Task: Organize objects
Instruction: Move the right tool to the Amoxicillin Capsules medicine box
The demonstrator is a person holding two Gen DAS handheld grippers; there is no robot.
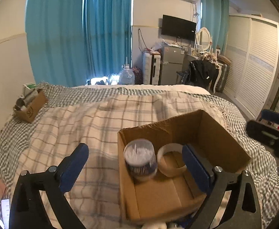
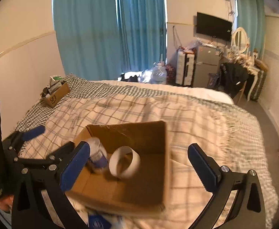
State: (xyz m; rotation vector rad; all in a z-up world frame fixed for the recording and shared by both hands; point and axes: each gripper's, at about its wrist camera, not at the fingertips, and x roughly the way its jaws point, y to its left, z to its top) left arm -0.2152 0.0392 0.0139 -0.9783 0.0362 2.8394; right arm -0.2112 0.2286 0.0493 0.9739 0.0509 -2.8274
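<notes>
An open cardboard box (image 1: pixel 215 133) sits on the plaid bed cover (image 1: pixel 93 118). In it stand a clear tub of cotton swabs (image 1: pixel 140 158) and a white tape roll (image 1: pixel 171 160). My left gripper (image 1: pixel 135 164) is open and empty, its jaws astride the box's left wall, the right finger (image 1: pixel 194 164) inside the box. My right gripper (image 2: pixel 139 164) is open and empty, wide over the same box (image 2: pixel 151 133), with the tape roll (image 2: pixel 124 162) and swab tub (image 2: pixel 97 150) between its jaws. The left gripper's fingertips (image 2: pixel 33 131) show at the left of the right wrist view.
A second small cardboard box (image 1: pixel 31 106) full of items stands at the bed's far left corner, by the wall; it also shows in the right wrist view (image 2: pixel 56 94). Loose items (image 2: pixel 97 221) lie at the bed's near edge. Wardrobe (image 1: pixel 253 61) and floor lie to the right.
</notes>
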